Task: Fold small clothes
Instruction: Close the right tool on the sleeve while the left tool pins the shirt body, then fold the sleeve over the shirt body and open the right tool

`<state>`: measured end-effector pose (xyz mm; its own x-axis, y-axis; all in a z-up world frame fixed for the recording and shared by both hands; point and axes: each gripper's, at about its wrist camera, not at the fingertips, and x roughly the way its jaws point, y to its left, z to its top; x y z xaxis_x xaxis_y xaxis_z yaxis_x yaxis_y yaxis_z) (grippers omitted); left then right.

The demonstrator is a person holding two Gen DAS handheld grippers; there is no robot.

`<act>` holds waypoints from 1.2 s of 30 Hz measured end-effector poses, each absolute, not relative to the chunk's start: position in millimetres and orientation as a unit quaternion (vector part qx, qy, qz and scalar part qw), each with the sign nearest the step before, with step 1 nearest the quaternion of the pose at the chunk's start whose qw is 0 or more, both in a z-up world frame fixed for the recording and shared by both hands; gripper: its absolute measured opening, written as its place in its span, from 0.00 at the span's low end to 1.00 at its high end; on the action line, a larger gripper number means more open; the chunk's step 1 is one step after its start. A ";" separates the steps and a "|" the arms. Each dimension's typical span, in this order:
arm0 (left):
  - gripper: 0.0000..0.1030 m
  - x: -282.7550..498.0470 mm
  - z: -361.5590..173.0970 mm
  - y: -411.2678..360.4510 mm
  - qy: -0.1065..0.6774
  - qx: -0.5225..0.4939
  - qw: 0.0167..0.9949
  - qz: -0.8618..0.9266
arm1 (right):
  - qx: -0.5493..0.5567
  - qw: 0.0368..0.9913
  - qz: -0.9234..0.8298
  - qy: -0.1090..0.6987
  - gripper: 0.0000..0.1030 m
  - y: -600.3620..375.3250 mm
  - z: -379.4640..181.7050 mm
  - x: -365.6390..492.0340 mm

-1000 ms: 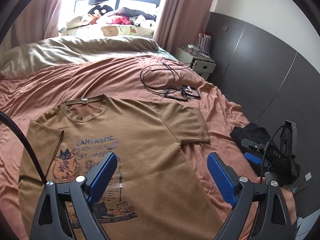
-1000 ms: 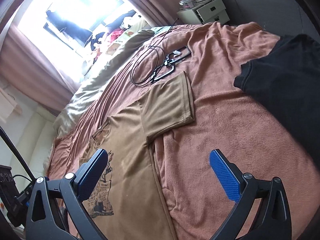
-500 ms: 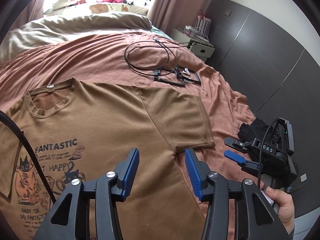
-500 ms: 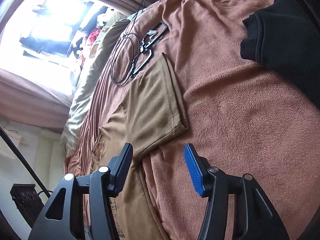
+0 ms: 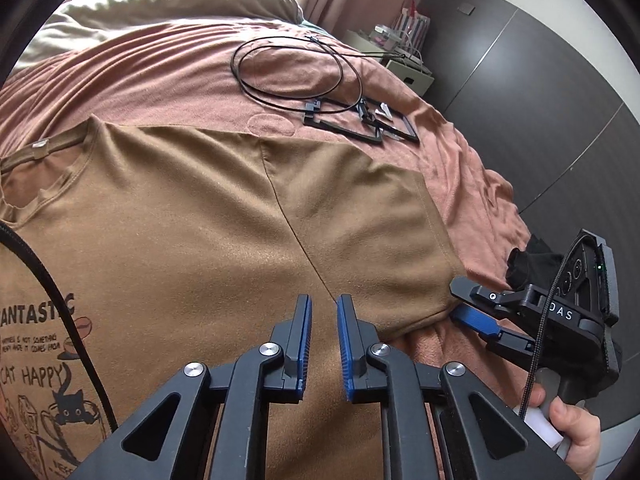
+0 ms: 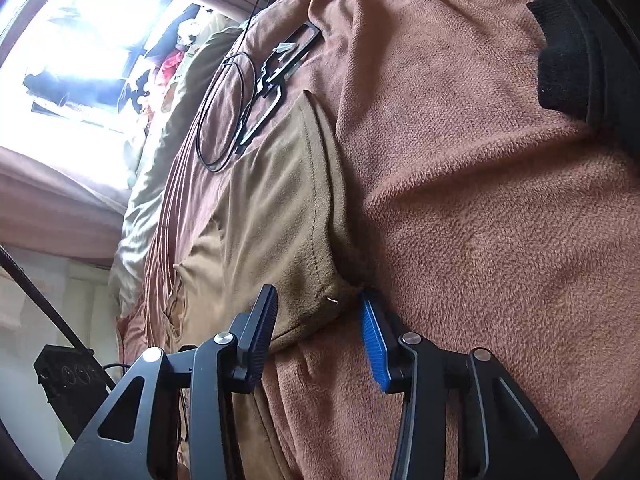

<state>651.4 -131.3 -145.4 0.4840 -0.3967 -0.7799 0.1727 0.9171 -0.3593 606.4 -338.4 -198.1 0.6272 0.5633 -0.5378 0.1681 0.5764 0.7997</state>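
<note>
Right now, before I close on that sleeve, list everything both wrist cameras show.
T-shirt: one, brown with cat print, flat on the bed.
Sleeve: one, brown, its corner between the right fingers.
Blanket: one, rust-pink, covering the bed.
Duvet: one, beige, far end.
Cable: one, black, coiled beyond the shirt.
Frames: black, flat beside the cable; count unclear.
Black garment: one, right of the sleeve.
Nightstand: one, pale, beside the bed.
Left gripper: nearly closed above the shirt.
Right gripper: open around the sleeve corner.
</note>
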 end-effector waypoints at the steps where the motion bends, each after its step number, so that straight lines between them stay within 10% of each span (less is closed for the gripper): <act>1: 0.10 653.5 -149.0 -132.5 0.483 -0.119 0.851 -0.169 | 0.443 0.787 0.126 0.411 0.33 -336.9 -199.8 606.3; 7: 0.08 654.5 -161.3 -141.0 0.496 -0.114 0.842 -0.179 | 0.433 0.799 0.134 0.396 0.07 -331.3 -197.2 601.5; 36: 0.04 645.2 -181.8 -136.6 0.523 -0.184 0.807 -0.204 | 0.415 0.804 0.287 0.315 0.05 -291.9 -157.3 572.5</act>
